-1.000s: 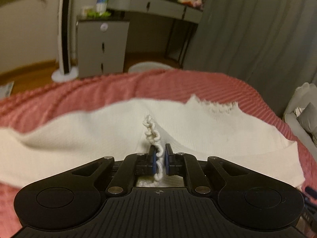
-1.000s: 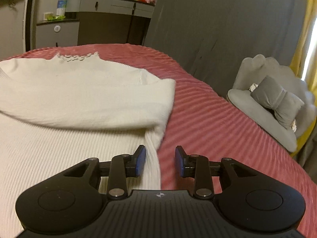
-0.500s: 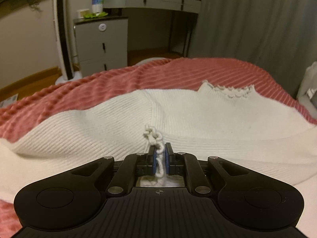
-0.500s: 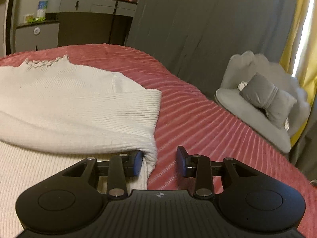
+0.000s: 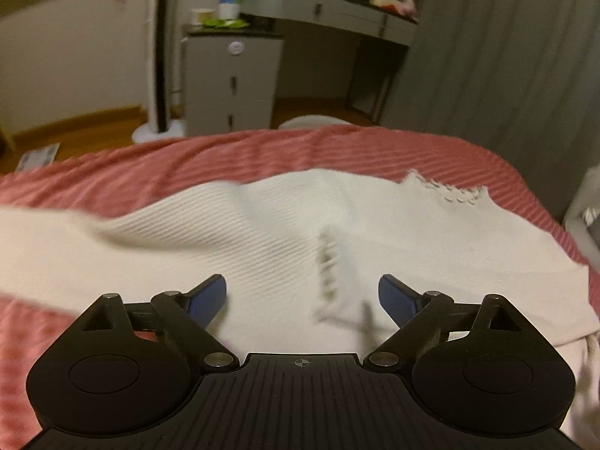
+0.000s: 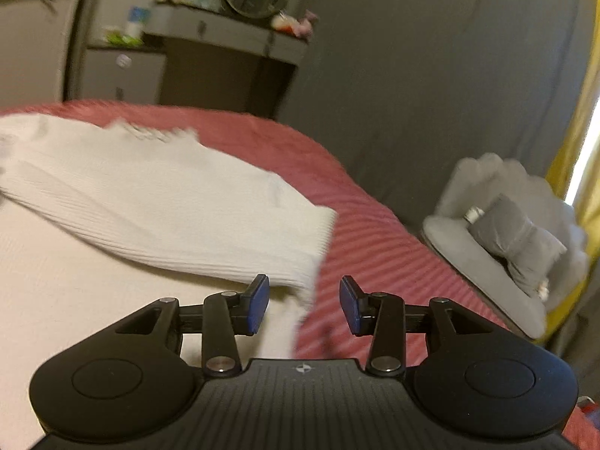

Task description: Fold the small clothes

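A white ribbed knit sweater (image 5: 285,232) lies spread on the pink ribbed bedspread (image 5: 225,153), its frilled collar (image 5: 450,191) at the far right. My left gripper (image 5: 302,296) is open and empty just above the sweater; a frilled cuff edge (image 5: 328,277) lies blurred between its blue pads. In the right wrist view the sweater (image 6: 131,195) has a sleeve folded across its body, ending in a ribbed cuff (image 6: 315,247). My right gripper (image 6: 303,305) is open, with the sweater's right edge between its fingers.
A grey drawer cabinet (image 5: 232,82), a white tower fan (image 5: 159,52) and a grey dressing table (image 5: 330,3) stand beyond the bed. A grey curtain (image 6: 431,75) hangs at the right. A pale shell-shaped chair with a grey cushion (image 6: 517,236) sits right of the bed.
My left gripper has opened wide and let go of the frilled cuff, which dropped onto the sweater. My right gripper stays open and has tilted and shifted slightly along the sweater's right edge.
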Motion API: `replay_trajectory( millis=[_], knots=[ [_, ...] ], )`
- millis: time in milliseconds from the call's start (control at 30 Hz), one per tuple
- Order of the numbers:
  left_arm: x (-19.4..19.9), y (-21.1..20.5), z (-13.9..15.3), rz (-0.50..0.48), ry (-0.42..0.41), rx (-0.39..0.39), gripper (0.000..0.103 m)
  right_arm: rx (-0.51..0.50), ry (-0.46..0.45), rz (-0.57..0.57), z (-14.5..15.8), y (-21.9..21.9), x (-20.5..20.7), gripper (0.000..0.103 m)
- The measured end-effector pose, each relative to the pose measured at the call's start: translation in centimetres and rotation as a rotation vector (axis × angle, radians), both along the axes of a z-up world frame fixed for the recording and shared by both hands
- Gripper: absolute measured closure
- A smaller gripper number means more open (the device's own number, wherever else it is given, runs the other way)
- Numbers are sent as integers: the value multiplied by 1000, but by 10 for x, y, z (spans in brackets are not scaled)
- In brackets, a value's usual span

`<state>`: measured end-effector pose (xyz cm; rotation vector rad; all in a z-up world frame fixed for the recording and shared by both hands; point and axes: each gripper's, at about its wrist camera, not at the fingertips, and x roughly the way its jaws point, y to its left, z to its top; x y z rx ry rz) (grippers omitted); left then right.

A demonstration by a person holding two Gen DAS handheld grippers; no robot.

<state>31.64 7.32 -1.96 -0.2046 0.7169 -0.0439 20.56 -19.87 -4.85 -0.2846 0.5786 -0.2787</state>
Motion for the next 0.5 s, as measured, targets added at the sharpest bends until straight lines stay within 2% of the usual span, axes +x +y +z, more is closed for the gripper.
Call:
replay_trajectory(
  millis=[133, 267, 300, 367, 500],
  knots=[
    [-19, 56, 2, 135, 11, 27, 9, 0, -10, 109, 3, 30, 2, 63],
    [-27, 125, 5, 348, 37, 61, 8, 47, 49, 174, -7, 60, 18, 64],
    [-28, 142, 5, 402, 47, 59, 8, 66, 77, 181, -11, 66, 21, 66],
    [-31, 172, 4, 493, 59, 28, 8, 94, 96, 187, -14, 78, 20, 67],
    [-37, 228, -10, 636, 57, -87, 8, 107, 92, 209, -14, 99, -1, 67]
  ],
)
